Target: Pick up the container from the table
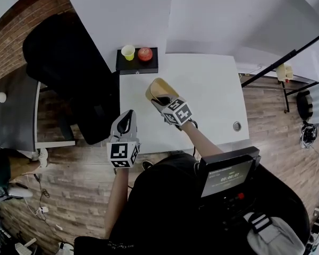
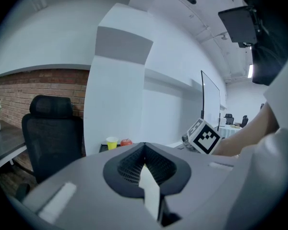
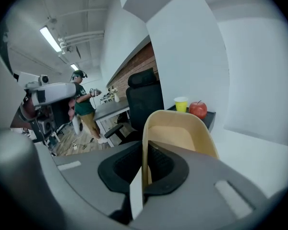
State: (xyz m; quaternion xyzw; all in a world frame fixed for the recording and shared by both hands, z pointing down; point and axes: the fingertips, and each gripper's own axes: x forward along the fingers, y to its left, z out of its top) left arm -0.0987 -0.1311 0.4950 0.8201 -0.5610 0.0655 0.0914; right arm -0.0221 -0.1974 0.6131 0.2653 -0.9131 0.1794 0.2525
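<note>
Right gripper view shows the right gripper clenched on one thin side wall of the tan container — the wall runs edge-on between the two pads, with the container's hollow opening to the right of them. From the head view the container sits tilted at the end of that gripper, over the near-left part of the white table, and it looks clear of the surface rather than resting on it. Beyond it, at the table's far edge, a black tray carries a yellow cup and a red apple side by side, the two just apart. The left gripper has its jaws pressed together with nothing between them — it hangs by the table's near-left edge, beside a black office chair, apart from the container. A round grommet is set in the table top near its right edge.
</note>
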